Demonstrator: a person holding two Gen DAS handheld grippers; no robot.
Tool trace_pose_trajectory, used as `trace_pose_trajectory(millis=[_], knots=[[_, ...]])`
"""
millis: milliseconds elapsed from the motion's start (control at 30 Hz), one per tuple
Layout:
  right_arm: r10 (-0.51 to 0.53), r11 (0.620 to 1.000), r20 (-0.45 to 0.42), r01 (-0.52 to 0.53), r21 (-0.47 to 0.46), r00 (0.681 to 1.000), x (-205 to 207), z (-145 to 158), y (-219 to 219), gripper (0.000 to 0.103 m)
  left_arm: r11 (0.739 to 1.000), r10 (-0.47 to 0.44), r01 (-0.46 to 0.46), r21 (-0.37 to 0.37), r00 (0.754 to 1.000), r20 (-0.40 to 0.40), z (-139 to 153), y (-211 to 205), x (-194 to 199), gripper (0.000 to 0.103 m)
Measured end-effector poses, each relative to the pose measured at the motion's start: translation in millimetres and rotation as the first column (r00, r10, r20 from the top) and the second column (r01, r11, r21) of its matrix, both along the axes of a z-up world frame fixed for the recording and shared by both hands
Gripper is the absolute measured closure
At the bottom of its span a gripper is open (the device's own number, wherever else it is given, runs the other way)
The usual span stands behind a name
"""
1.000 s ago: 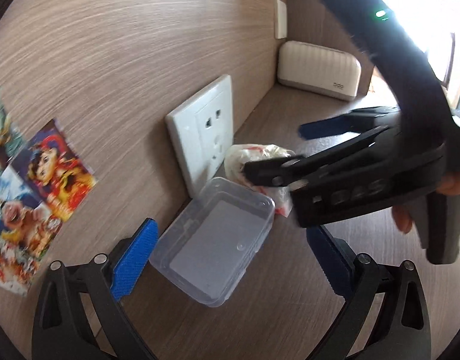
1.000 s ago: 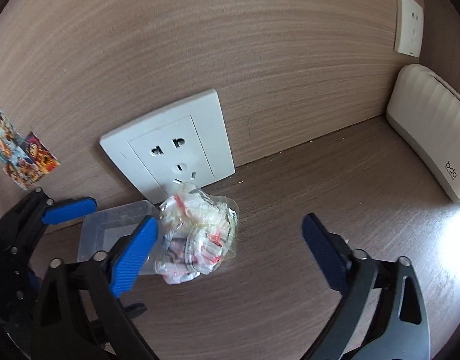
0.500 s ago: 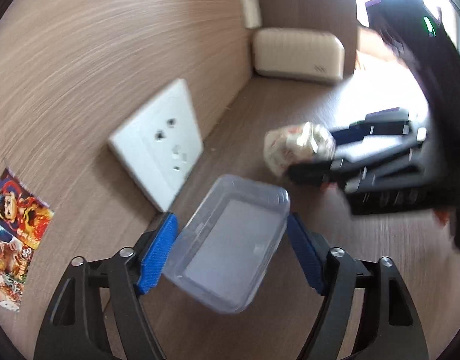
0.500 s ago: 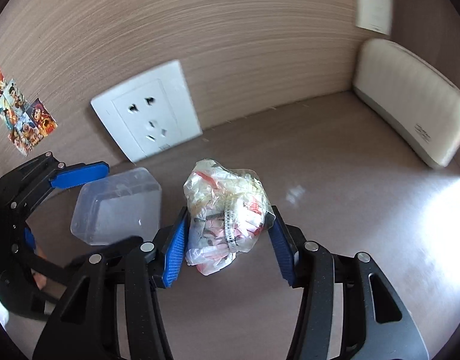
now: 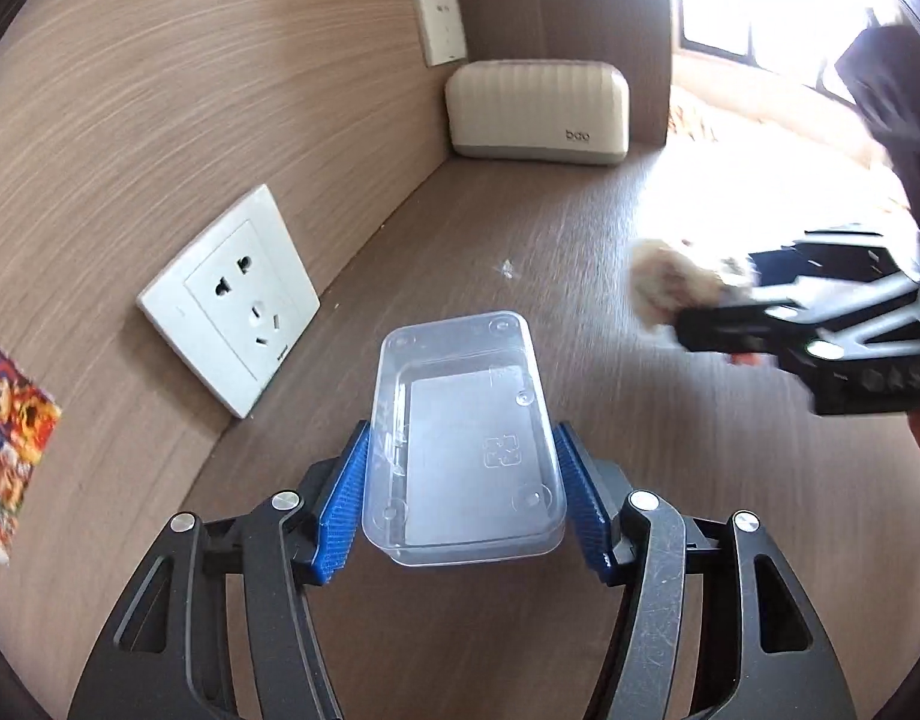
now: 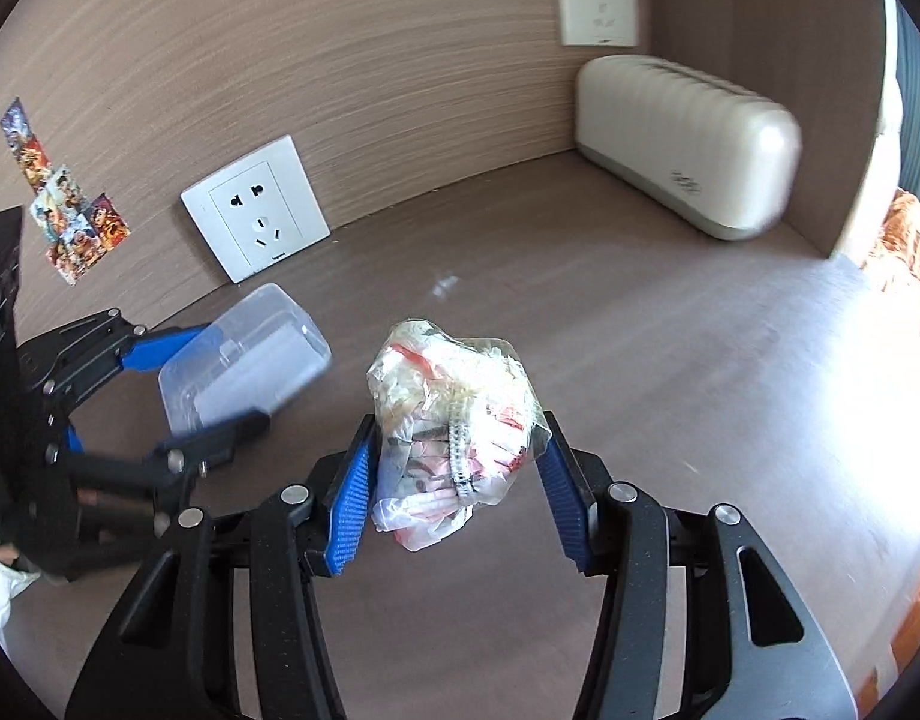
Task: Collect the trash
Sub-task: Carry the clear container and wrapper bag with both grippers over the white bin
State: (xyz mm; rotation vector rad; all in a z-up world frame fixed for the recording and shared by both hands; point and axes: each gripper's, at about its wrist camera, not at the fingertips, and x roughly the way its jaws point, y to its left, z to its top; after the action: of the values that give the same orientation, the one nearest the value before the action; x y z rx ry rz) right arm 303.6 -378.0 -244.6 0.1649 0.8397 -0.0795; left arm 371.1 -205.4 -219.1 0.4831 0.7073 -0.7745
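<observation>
A clear plastic box point(image 5: 460, 420) sits between the blue pads of my left gripper point(image 5: 463, 498), whose jaws are closing and press on its two long sides. From the right wrist view the box point(image 6: 250, 354) is tilted and off the desk in the left gripper point(image 6: 220, 384). My right gripper point(image 6: 454, 480) is shut on a crumpled clear bag of trash point(image 6: 454, 408), held above the desk. The left wrist view shows that bag point(image 5: 664, 288), blurred, at the right with the right gripper point(image 5: 730, 312).
A white wall socket point(image 5: 232, 300) leans at the foot of the wooden wall, a second socket point(image 5: 439, 24) higher up. A cream ribbed device point(image 5: 538, 111) stands in the far corner. Stickers point(image 5: 10, 438) are on the wall at left. A tiny scrap point(image 5: 507, 267) lies on the desk point(image 5: 520, 228).
My right gripper closed on the bag and carried it away from the wall socket. My left gripper closed around the clear box and drew back from the wall.
</observation>
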Motion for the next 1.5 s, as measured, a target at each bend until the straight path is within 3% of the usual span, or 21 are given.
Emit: trace_pose_trajectory(millis=[100, 233, 467, 667, 800, 1033, 1167, 1300, 1500], knots=[[-0.012, 1.000, 0.014, 0.012, -0.010, 1.000, -14.5, 5.0, -11.2, 0.050, 0.999, 0.029, -0.032, -0.043, 0.998, -0.060, 2.7, -5.2, 0.1, 0.044], [-0.032, 0.999, 0.045, 0.034, -0.030, 0.998, -44.2, 14.6, -18.8, 0.050, 0.996, 0.019, -0.024, -0.087, 0.998, -0.061, 19.5, -13.0, -21.9, 0.044], [-0.090, 0.996, 0.014, 0.090, -0.003, 0.996, -114.1, 20.3, -54.7, 0.050, 0.981, -0.140, 0.127, -0.147, 0.986, -0.087, 41.6, -55.3, -95.1, 0.044], [-0.105, 0.994, -0.033, 0.105, 0.013, 0.994, -190.5, 19.2, -101.4, 0.050, 0.936, -0.343, 0.328, -0.128, 0.932, -0.117, 33.8, -118.2, -166.3, 0.044], [-0.144, 0.989, -0.084, 0.146, 0.017, 0.986, -249.7, 6.2, -138.6, 0.050, 0.894, -0.447, 0.434, -0.112, 0.881, -0.153, 20.7, -162.8, -220.5, 0.044], [-0.172, 0.983, -0.209, 0.181, 0.024, 0.963, -338.5, -42.2, -201.5, 0.050, 0.808, -0.586, 0.580, -0.106, 0.769, -0.254, -30.7, -242.0, -312.3, 0.044], [-0.130, 0.989, -0.270, 0.142, 0.026, 0.954, -370.1, -88.2, -234.8, 0.050, 0.728, -0.666, 0.683, -0.051, 0.689, -0.286, -87.6, -289.8, -355.3, 0.044], [-0.082, 0.993, -0.317, 0.103, 0.050, 0.945, -390.2, -148.8, -265.6, 0.050, 0.690, -0.683, 0.724, -0.002, 0.650, -0.333, -151.3, -324.0, -373.5, 0.044], [0.001, 0.997, -0.354, 0.029, 0.077, 0.935, -398.0, -244.8, -283.1, 0.050, 0.660, -0.679, 0.750, 0.043, 0.621, -0.392, -241.2, -351.8, -386.0, 0.044]])
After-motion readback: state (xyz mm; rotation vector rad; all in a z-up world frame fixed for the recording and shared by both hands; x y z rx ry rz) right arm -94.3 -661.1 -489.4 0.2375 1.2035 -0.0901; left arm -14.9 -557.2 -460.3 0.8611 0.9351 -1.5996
